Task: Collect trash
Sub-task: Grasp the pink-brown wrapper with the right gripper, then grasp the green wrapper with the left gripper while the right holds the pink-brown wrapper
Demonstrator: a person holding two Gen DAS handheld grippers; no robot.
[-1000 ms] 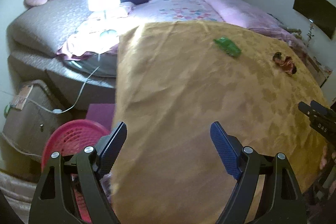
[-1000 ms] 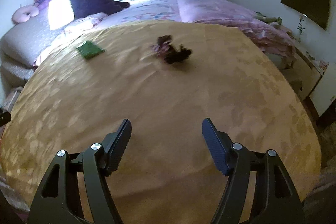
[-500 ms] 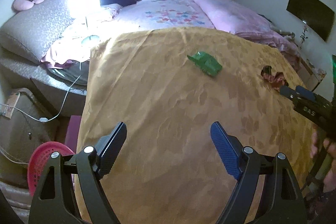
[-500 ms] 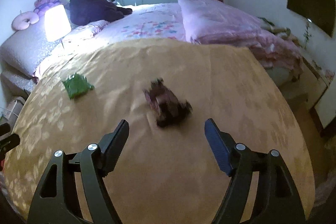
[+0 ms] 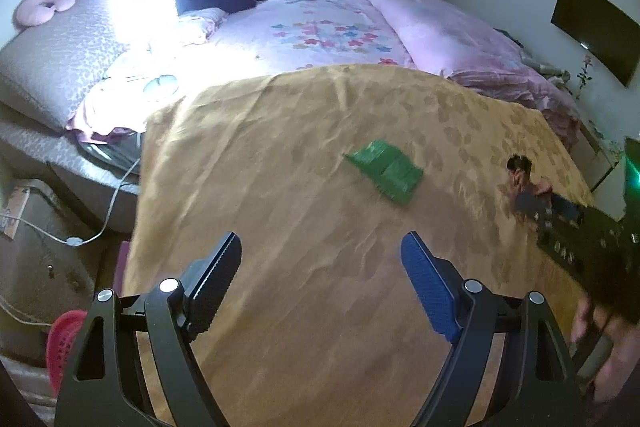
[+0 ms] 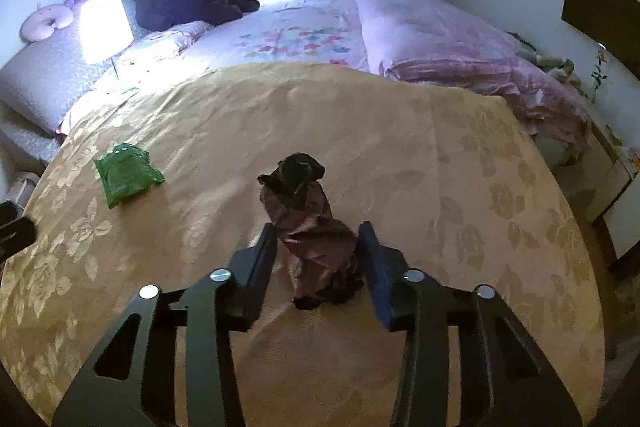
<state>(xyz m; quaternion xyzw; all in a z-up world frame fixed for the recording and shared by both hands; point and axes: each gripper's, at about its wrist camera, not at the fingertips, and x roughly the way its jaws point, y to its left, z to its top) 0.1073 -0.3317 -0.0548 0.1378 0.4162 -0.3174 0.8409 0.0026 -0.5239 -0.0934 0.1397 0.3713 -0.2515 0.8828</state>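
Right gripper (image 6: 318, 255): a second ago its fingers stood wide over bare gold bedspread (image 6: 440, 187); now they are closing around the dark crumpled wrapper (image 6: 312, 227) at centre frame, pads at both its sides, though firm contact is not certain. Left gripper (image 5: 320, 283): fingers wide and empty, as before. The green wrapper (image 5: 386, 173) lies centre right of its view, now nearer. Red basket (image 5: 64, 339) sits lower left. Judgement: first pickup imminent; the green wrapper remains.

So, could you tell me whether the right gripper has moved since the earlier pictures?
Yes. The right gripper has advanced across the gold bedspread to the crumpled dark wrapper, and its jaws are closing around it.
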